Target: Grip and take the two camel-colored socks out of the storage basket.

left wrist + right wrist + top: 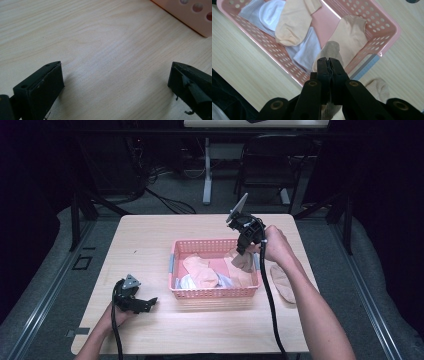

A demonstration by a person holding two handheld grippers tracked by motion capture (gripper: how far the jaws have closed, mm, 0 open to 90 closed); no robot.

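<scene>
Pinching a beige sock (329, 53) between closed jaws, the right gripper (243, 251) dangles it above the pink basket (215, 293), probably to pair it with the sock (283, 283) lying on the table beside the basket. The left gripper (149, 303) rests wide open and empty on the table (105, 50), its fingers (45, 85) near the basket's wall.

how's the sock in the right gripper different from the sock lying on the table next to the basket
The held sock is pinched between the shut fingers of the right gripper and hangs above the pink basket; the loose sock lies flat on the table, outside the basket's right wall and apart from the gripper. The held sock looks bunched and folded, the loose sock spread out. Both are a similar beige.
</scene>
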